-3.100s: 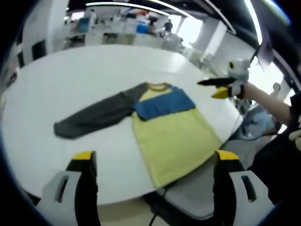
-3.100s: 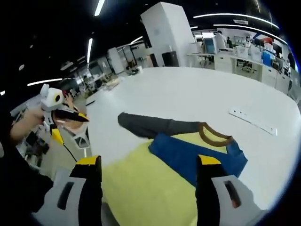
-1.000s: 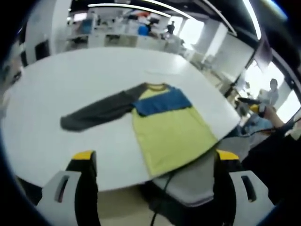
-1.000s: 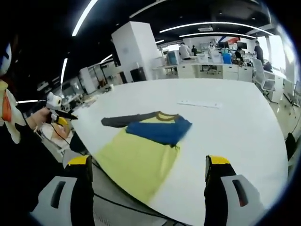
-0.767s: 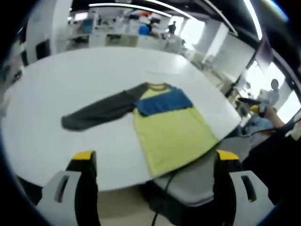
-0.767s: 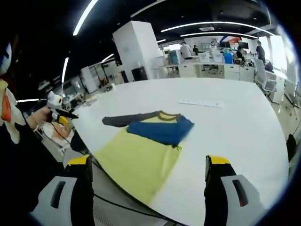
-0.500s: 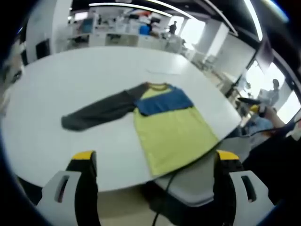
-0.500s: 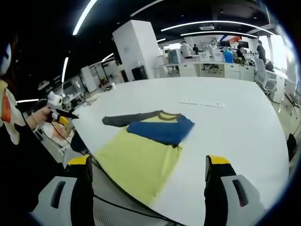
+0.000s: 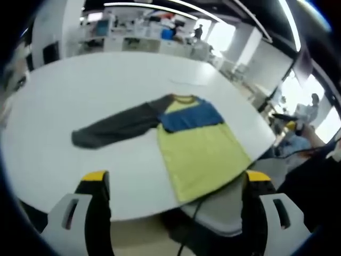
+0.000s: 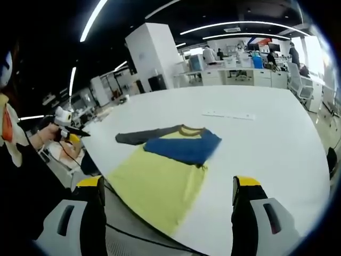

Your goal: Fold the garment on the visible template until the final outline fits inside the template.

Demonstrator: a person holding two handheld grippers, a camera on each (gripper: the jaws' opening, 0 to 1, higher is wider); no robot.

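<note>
A shirt (image 9: 200,146) lies flat on the white table (image 9: 80,90), its yellow body reaching the near edge. A blue panel (image 9: 189,116) crosses its chest, and one dark grey sleeve (image 9: 114,127) stretches out to the left. In the right gripper view the same shirt (image 10: 160,173) shows the grey sleeve (image 10: 144,135) pointing left. My left gripper (image 9: 177,178) is held back from the table, open and empty. My right gripper (image 10: 168,184) is also back from the table edge, open and empty. Each one shows small in the other's view, the right gripper (image 9: 285,118) and the left gripper (image 10: 72,129).
A thin white strip (image 10: 229,114) lies on the table beyond the shirt. A grey chair seat (image 9: 229,210) with a black cable sits below the near table edge. Desks, shelves and people fill the office behind.
Since 3.1 s ago my right gripper has pulled back from over the shirt to well off the table. The shirt has not moved; the views only drift slightly.
</note>
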